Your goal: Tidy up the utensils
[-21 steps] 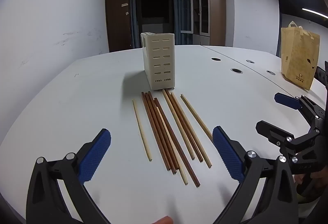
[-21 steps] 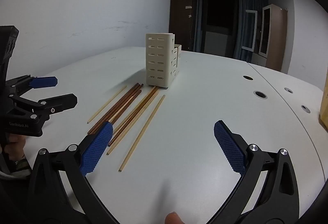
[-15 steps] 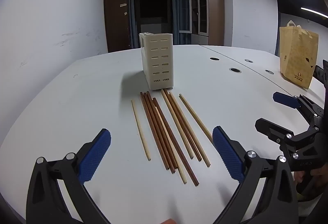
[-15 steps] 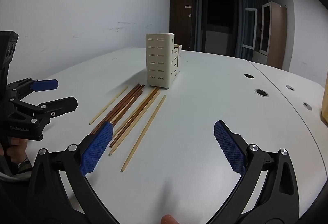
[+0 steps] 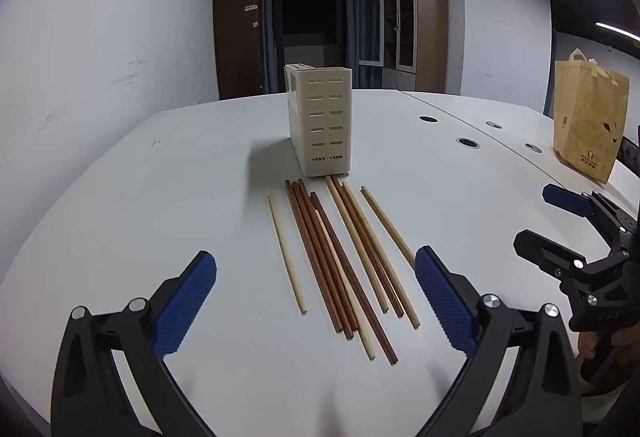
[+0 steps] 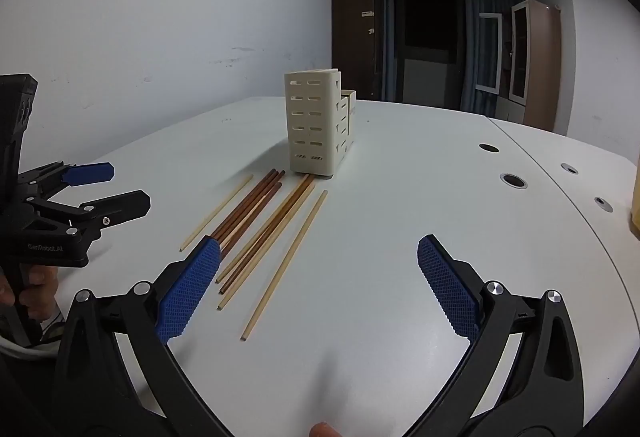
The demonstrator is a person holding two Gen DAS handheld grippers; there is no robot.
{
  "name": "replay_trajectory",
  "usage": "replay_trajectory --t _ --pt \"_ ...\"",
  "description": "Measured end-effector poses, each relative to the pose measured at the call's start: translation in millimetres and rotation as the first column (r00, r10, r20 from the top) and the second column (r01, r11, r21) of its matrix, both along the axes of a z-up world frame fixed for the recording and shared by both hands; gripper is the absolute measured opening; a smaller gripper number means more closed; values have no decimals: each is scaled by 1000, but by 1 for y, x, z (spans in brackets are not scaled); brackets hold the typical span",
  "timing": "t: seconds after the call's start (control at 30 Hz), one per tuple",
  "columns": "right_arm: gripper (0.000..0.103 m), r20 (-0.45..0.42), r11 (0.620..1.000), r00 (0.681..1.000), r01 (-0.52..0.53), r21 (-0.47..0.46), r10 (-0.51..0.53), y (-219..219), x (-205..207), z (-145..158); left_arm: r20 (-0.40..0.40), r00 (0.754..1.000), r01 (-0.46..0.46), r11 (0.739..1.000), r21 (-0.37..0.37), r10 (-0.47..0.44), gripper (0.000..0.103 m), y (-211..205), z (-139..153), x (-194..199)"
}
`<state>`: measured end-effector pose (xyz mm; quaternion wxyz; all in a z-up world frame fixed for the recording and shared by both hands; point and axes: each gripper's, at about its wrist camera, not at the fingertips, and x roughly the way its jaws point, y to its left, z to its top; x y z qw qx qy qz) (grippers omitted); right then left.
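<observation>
Both the left gripper [image 5: 316, 301] and right gripper [image 6: 318, 289] hover wide and empty near loose chopsticks [image 5: 344, 261] lying ready before the far slotted holder [image 5: 320, 121].

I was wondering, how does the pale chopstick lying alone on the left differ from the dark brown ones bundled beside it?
The lone pale chopstick is light, bamboo-coloured; the dark brown chopsticks are reddish brown. The lone pale chopstick lies apart with bare table around it, while the dark brown chopsticks lie packed side by side, touching. Both lie flat on the white table, pointing toward the cream utensil holder, none yet inside it.
</observation>
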<state>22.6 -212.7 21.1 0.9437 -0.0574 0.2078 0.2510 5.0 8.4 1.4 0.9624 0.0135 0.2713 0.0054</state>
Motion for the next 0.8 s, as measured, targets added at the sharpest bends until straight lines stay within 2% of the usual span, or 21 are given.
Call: replay_trajectory --t 0.37,0.8 --pt "95 -7 1000 1000 -9 15 9 -1 3 4 4 1000 11 1000 -10 -11 98 0 2 -4" --pt "95 -16 1000 1000 -10 28 11 -3 4 3 15 1000 -15 1000 22 15 98 -2 4 -9"
